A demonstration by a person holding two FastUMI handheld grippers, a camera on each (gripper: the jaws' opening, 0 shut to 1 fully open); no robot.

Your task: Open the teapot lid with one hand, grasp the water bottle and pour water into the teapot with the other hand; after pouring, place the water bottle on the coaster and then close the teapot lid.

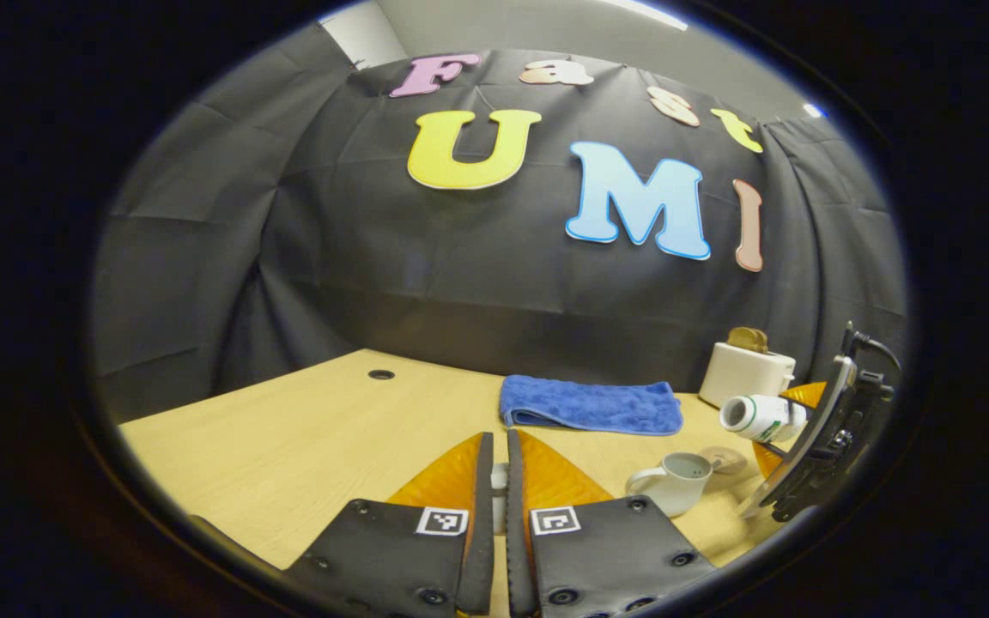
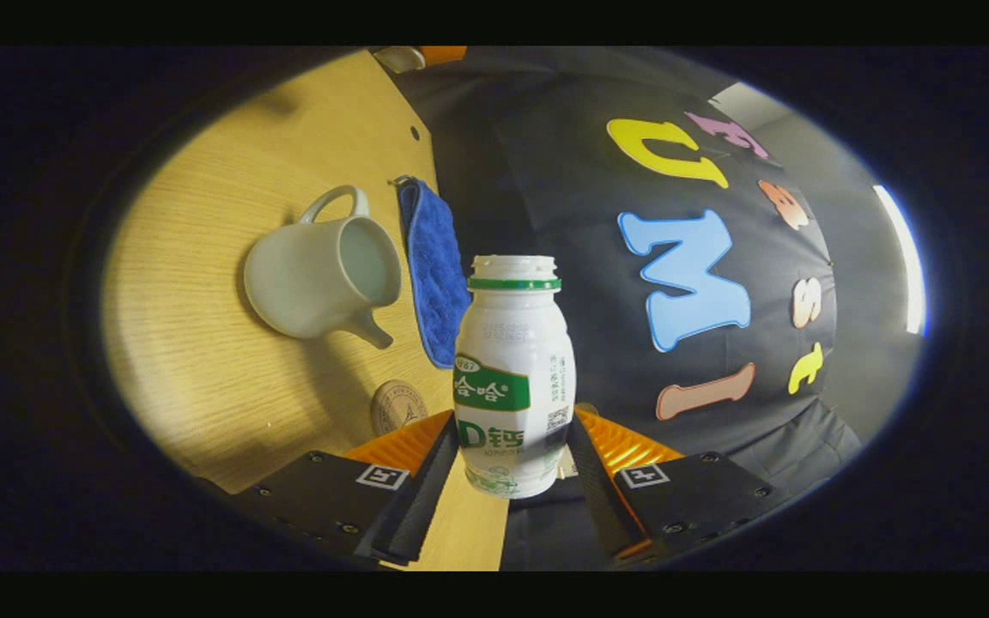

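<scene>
Right gripper [image 2: 512, 468] clamps the water bottle [image 2: 513, 378] low on its body, both fingers pressing its sides. The bottle lies tipped over, mouth aimed toward the teapot [image 2: 323, 275], and the right-hand unit is rolled nearly sideways.

Risk: mouth looks short of the teapot opening, so water could land on the table [image 2: 203, 369] or the coaster [image 2: 397, 405]. A low grip on a smooth bottle could also slip.

Left gripper [image 1: 499, 481] has its fingers pinched nearly together on something small and pale; likely the lid, can't confirm. It's level and low over the table, pointing at the blue towel [image 1: 589, 405].

Teapot is lidless, upright, coaster just beside it. Toaster [image 1: 746, 371] at the back.
</scene>
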